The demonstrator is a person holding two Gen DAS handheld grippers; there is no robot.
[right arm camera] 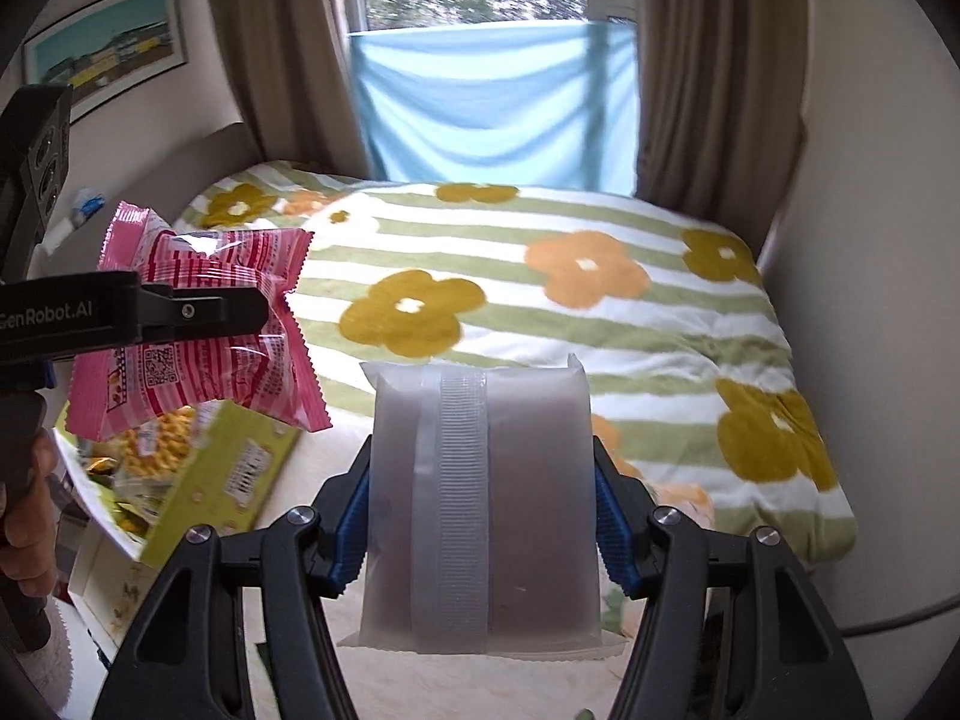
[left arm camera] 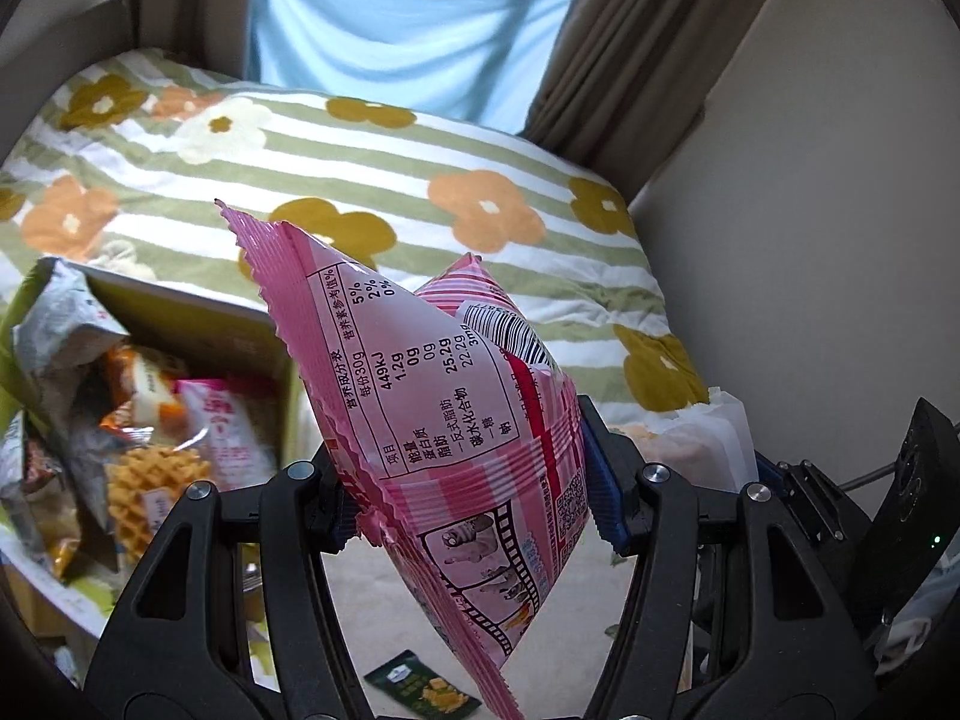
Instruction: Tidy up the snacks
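Between each clenched claw's fingers, a snack: left claw [left arm camera: 474, 498] pink packet [left arm camera: 432, 396], right claw [right arm camera: 480, 522] frosted pouch [right arm camera: 480, 510].

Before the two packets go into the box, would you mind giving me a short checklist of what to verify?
1. Left gripper clamped on the pink packet: ok, held between both pads.
2. Right gripper clamped on the frosted packet: ok, pinched at both sides.
3. Box open and in reach: ok, open top, lower left of the right wrist view.
4. Room in the box: cannot tell; waffle snacks and other packets already fill what shows.
5. Pink packet over the box: ok in the right wrist view, it hangs just above the box edge.
6. Stray dark green packet on the floor: not ok, not yet collected.
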